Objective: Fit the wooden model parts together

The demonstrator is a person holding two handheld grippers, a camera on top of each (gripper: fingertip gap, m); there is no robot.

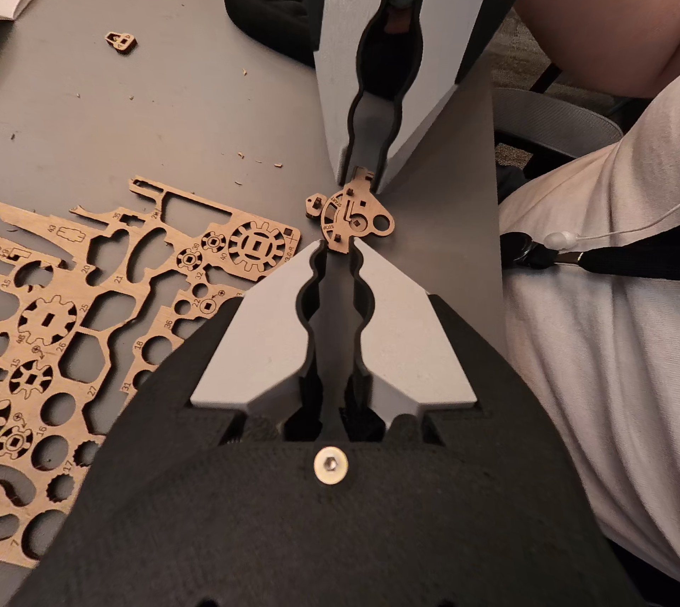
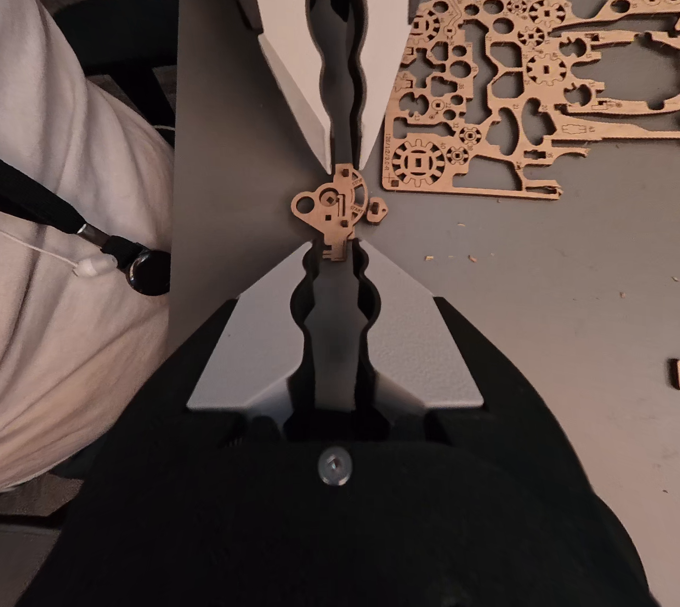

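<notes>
Wooden plate (image 1: 353,218) gripped at both ends by our left gripper (image 1: 340,251) and right gripper (image 2: 336,251) | small piece (image 1: 315,205) sits at its side | we hold steady, push it in gently.

Left gripper (image 1: 339,248) and right gripper (image 1: 362,181) both pinching wooden part (image 1: 353,218) above table (image 1: 184,111).

Flat wooden dial part (image 1: 354,216), small tab piece (image 1: 315,205) attached, above table

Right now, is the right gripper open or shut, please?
Shut: the right gripper pinches the wooden part's stem between its fingers.
</notes>
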